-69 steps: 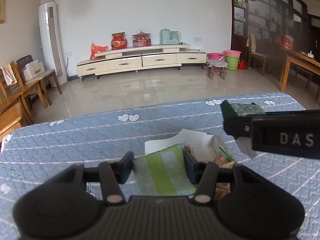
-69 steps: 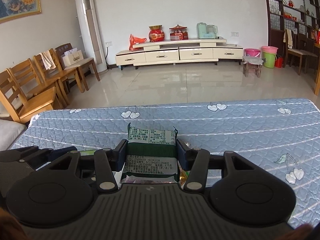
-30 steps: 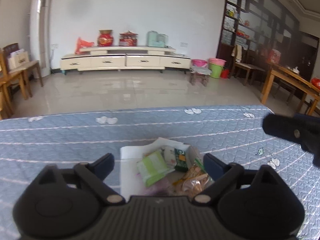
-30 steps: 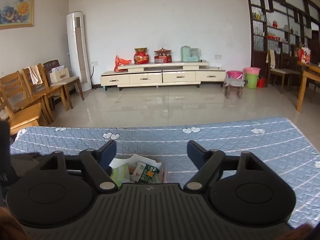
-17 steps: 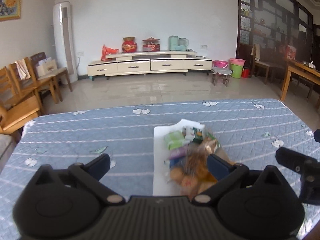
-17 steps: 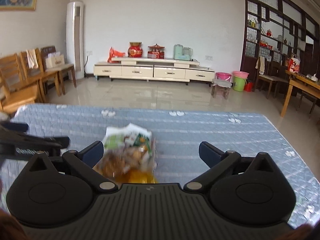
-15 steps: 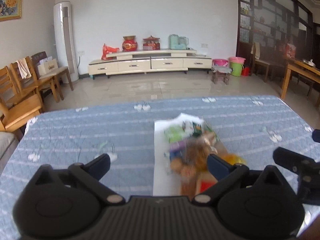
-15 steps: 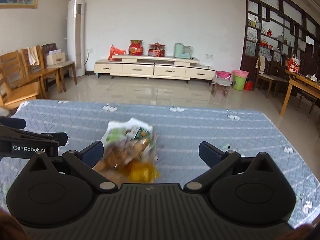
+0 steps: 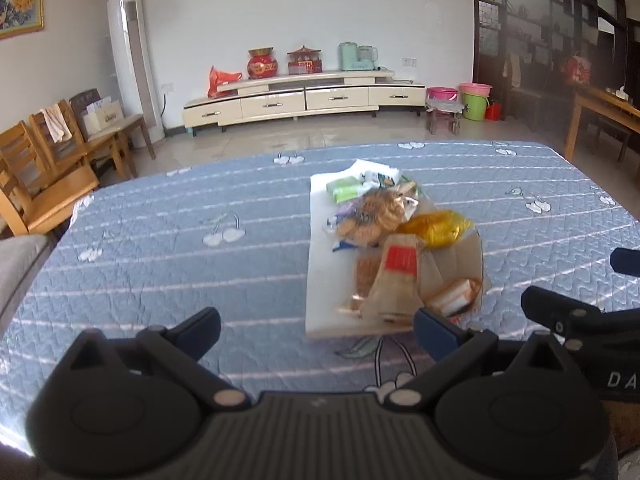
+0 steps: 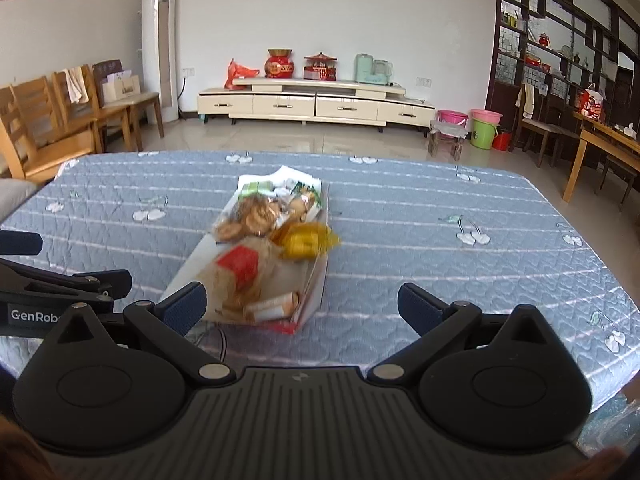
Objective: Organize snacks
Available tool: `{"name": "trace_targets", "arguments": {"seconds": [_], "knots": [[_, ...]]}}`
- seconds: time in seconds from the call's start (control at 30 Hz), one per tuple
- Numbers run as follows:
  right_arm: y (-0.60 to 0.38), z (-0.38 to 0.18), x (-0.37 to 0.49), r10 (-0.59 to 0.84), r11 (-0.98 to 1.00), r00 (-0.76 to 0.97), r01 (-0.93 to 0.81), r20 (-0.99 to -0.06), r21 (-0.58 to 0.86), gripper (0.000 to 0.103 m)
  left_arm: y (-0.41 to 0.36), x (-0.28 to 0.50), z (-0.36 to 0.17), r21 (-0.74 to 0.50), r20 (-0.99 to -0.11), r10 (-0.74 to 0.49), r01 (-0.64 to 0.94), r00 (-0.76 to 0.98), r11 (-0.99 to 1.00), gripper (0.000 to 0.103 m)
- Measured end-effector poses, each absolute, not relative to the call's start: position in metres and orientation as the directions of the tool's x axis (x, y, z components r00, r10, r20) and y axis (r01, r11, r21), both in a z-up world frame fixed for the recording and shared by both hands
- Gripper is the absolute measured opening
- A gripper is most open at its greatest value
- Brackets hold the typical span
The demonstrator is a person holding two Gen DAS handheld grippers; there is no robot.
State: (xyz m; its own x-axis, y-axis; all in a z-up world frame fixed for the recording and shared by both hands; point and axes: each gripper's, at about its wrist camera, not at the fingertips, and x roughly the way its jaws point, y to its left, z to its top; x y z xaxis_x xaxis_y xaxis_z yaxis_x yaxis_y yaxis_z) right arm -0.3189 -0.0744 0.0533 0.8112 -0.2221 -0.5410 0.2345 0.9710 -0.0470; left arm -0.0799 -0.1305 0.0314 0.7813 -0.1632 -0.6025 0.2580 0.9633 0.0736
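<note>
So the shallow white cardboard box [image 9: 316, 248] sits near the middle of the desk with the quilted blue cherry-print cover [image 9: 160, 240], and it's packed full: pale green snack packets [image 9: 346, 190] at the far end, a clear bag of round brown cookies [image 9: 372, 216] in the middle, a shiny gold foil pouch [image 9: 436, 228] next to it, and a clear packet with a red label [image 9: 398, 280] at the near end, plus a small orange-and-white pack [image 9: 454, 298] tucked in the corner. Everything's a bit blurry so I can't read any labels. No loose snacks anywhere on the cover that I can see, so my guess is the sorting is basically done, maybe just some tidying inside the box left. The left hand-held gripper [image 9: 316, 332] is spread wide with nothing in it, hanging just short of the box's near edge. The right hand-held gripper [image 10: 302, 304] is the same deal, fingers apart and empty, with the box off to its left side.
</note>
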Motion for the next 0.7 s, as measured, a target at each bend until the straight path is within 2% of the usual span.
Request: {"name": "trace_targets", "arguments": {"seconds": [0.7], "knots": [[-0.069,0.026,-0.326,-0.191,0.979,0.791,0.194,-0.582,-0.057,0.103,-0.126,-0.079,0.018,0.062,-0.617,-0.150,0.238,0.772,0.969,0.102]]}}
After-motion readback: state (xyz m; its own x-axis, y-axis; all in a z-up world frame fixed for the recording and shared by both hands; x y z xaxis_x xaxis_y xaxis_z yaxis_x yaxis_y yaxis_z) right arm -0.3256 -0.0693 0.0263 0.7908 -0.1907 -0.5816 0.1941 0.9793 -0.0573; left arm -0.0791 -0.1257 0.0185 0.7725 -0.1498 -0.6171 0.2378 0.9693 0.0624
